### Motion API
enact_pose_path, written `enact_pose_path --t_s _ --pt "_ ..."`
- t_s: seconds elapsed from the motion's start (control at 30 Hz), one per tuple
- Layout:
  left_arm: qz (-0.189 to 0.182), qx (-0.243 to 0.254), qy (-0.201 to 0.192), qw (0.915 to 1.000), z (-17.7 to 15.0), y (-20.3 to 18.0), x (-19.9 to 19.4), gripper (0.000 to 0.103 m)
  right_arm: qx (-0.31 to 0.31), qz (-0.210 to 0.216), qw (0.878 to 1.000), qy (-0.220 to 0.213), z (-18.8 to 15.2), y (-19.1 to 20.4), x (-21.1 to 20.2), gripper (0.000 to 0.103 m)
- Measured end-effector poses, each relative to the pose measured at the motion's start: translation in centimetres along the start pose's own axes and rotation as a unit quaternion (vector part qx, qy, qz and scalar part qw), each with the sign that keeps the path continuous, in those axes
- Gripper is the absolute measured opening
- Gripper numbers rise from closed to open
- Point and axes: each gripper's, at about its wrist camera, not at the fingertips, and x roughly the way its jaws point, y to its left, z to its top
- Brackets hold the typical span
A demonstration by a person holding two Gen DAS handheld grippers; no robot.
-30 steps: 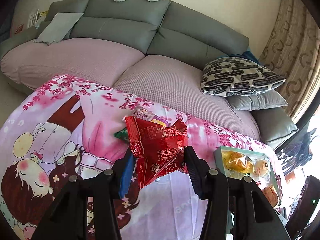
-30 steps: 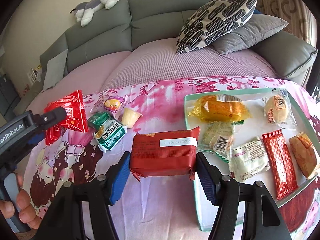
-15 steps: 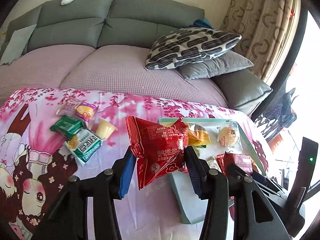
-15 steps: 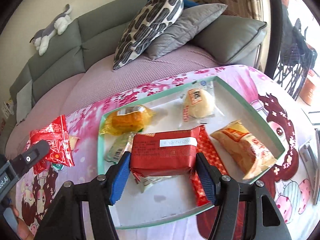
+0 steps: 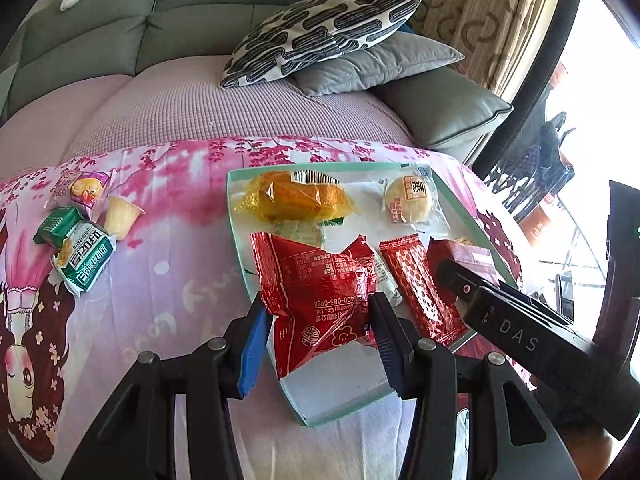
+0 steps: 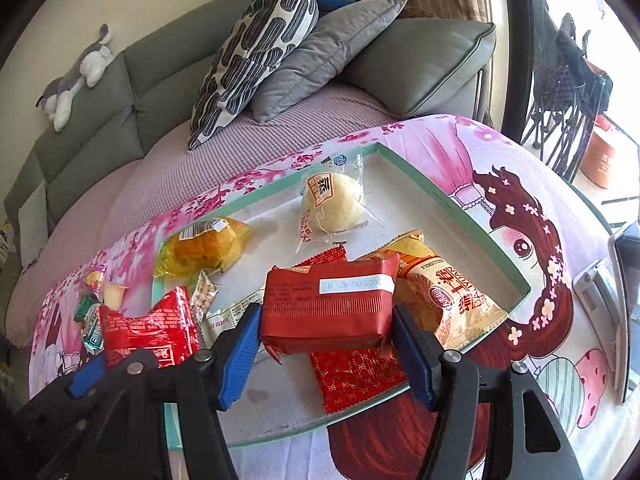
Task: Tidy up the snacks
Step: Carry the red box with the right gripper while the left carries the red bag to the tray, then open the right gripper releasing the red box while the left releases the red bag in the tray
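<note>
A pink cartoon-print cloth [image 5: 180,280] covered the table in front of a grey sofa [image 5: 100,36] with a mauve seat cover, a patterned cushion [image 5: 320,28] and, by the window, a curtain [image 5: 480,20]. At the cloth's left lay four loose snacks [image 5: 80,232], well apart from the green-rimmed tray [image 5: 236,220]. Over the tray's near left part, the left gripper [image 5: 320,316] clamped a crumpled red packet [image 5: 316,292]. To its right, the right gripper [image 6: 326,330] gripped a flat red pack [image 6: 328,300] above a patterned red sachet [image 6: 356,376]. Only the right wrist view showed the orange bag [image 6: 448,300] at the tray's right and a device [image 6: 620,312] at the table's right edge; only the left view showed the loose snacks clearly. The tray's near strip lay bare.
</note>
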Motion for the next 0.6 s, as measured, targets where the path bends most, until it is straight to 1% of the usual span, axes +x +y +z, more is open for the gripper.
enact_pose_path --t_s 0.33,0.6 --pt "-0.003 -0.003 0.036 0.9993 -1.1 -0.3 2.0 0.052 -0.004 0.003 1.0 0.012 -0.4 0.4 0.8 0.067" --pt "-0.006 -0.011 0.049 0.9987 -1.4 -0.1 3.1 0.054 -0.012 0.002 1.0 0.024 -0.7 0.8 1.5 0.068"
